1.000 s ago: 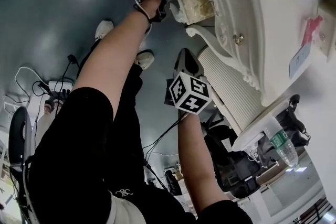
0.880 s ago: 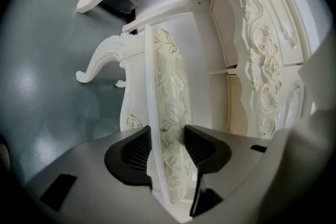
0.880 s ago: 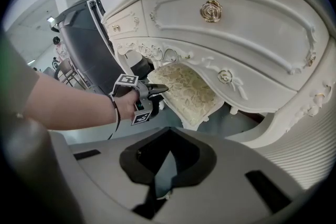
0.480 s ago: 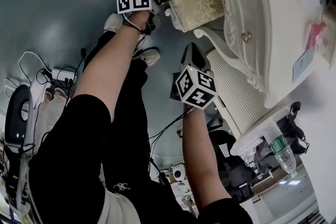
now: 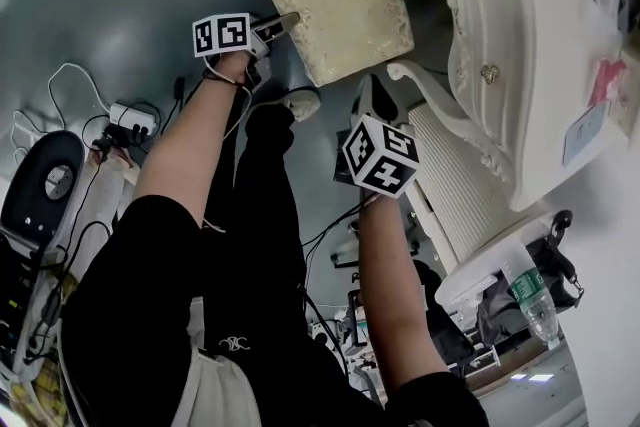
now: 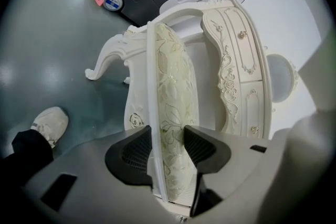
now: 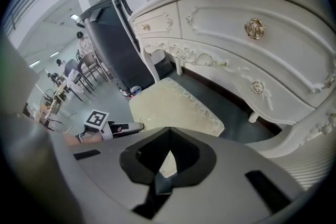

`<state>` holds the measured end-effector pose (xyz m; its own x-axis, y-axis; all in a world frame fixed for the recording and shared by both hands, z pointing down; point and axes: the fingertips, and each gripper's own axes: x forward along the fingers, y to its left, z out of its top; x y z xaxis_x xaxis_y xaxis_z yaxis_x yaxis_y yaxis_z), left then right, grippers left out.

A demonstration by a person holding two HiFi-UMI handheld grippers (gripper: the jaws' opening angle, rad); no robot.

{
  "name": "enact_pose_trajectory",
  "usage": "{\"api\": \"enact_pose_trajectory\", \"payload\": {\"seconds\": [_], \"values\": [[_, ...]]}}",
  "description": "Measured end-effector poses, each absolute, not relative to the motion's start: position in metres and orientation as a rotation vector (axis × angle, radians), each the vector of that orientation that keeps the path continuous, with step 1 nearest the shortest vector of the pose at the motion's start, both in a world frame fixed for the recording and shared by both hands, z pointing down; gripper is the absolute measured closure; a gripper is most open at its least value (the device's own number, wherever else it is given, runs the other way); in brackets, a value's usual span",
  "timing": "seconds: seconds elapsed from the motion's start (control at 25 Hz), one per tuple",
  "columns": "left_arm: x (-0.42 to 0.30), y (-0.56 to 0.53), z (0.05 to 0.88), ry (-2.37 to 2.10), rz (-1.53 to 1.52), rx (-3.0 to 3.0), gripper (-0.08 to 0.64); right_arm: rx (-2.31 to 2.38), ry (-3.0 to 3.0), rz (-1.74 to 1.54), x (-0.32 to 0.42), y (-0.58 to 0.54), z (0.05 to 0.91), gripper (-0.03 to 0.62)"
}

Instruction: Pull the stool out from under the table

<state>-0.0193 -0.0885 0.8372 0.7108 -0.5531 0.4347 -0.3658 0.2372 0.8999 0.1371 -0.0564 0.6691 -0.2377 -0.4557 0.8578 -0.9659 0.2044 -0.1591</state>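
The stool (image 5: 335, 0) has a cream patterned cushion and white carved legs, and stands on the dark floor beside the white ornate dressing table (image 5: 520, 65). My left gripper (image 5: 280, 23) is shut on the stool's seat edge. In the left gripper view its pads (image 6: 137, 150) press on both sides of the seat rim (image 6: 176, 76), and the table's drawers (image 6: 236, 60) are behind. My right gripper (image 5: 366, 97) hangs free below the stool, apart from it. In the right gripper view its jaws (image 7: 169, 139) meet at the tips with nothing between them, above the cushion (image 7: 173, 107).
A power strip with cables (image 5: 130, 120) lies on the floor at left, by a round black device (image 5: 45, 185). The person's shoe (image 6: 50, 123) is near the stool's leg. A dark grey cabinet (image 7: 118, 50) stands behind. A water bottle (image 5: 535, 300) sits at lower right.
The stool has slid out from under the table with my left gripper shut on it, so its whole cushion now shows. The right gripper has barely moved.
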Motion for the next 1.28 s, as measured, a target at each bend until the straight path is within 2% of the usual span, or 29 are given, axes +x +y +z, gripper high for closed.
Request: {"api": "enact_pose_trajectory", "payload": {"seconds": [0.4, 0.48, 0.64, 0.68, 0.72, 0.76, 1.04, 1.28], "values": [[-0.077, -0.015, 0.837, -0.932, -0.069, 1.246, 0.336, 1.227, -1.839, 0.948, 0.111, -0.035, 0.671, 0.589], [-0.082, -0.011, 0.836, -0.984, 0.066, 1.226, 0.330, 1.220, -1.843, 0.951, 0.106, -0.034, 0.671, 0.589], [-0.109, 0.004, 0.824, -1.151, 0.523, 1.158, 0.332, 1.199, -1.875, 0.999, 0.089, -0.035, 0.652, 0.589], [-0.114, 0.002, 0.814, -1.190, 0.598, 1.166, 0.381, 1.194, -1.889, 0.995, 0.085, -0.037, 0.643, 0.589], [-0.116, -0.001, 0.801, -1.220, 0.638, 1.189, 0.542, 1.193, -1.900, 0.974, 0.082, -0.040, 0.633, 0.589], [-0.116, -0.007, 0.786, -1.239, 0.651, 1.223, 0.557, 1.197, -1.908, 0.948, 0.080, -0.042, 0.623, 0.589], [-0.119, -0.069, 0.651, -1.508, 0.689, 1.512, 0.557, 1.291, -1.988, 0.888, 0.084, -0.067, 0.535, 0.589], [-0.090, -0.129, 0.516, -1.601, 0.606, 1.844, 0.557, 1.410, -2.088, 0.767, 0.093, -0.087, 0.453, 0.589]]}}
